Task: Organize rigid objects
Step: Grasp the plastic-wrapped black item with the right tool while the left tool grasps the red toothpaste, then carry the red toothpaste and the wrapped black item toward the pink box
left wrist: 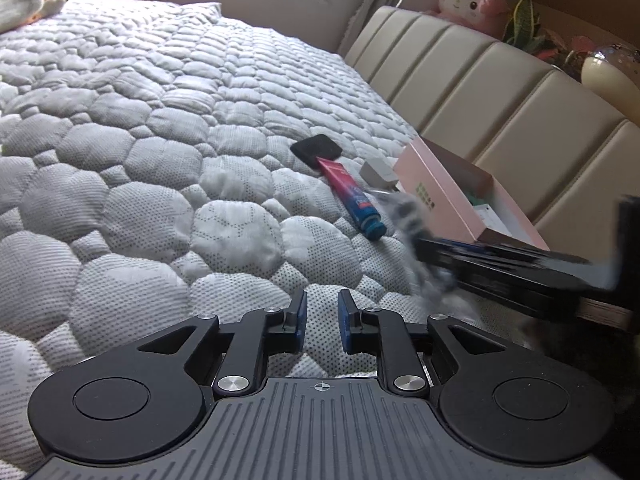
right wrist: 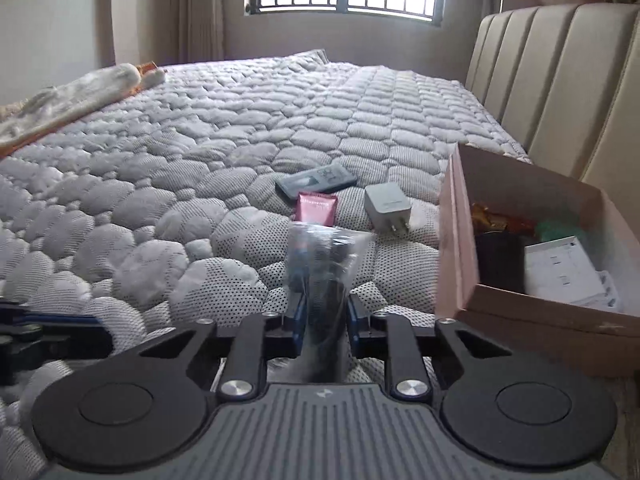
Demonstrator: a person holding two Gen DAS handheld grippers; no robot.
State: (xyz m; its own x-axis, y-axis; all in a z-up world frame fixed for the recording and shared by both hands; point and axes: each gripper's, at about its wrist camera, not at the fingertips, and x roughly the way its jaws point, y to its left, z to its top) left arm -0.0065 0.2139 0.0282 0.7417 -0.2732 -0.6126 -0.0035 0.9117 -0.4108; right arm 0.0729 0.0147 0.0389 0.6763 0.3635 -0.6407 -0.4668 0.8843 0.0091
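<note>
Right gripper (right wrist: 323, 312): jaws pinched on a plastic-wrapped dark item (right wrist: 326, 264) beside the box (right wrist: 456, 248). Left gripper (left wrist: 322, 314): jaws spread, nothing held.

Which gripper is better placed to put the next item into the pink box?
Right. The right gripper is already shut on a clear-wrapped dark item, with the open pink box just to its right. The left gripper holds nothing, over bare mattress.
</note>
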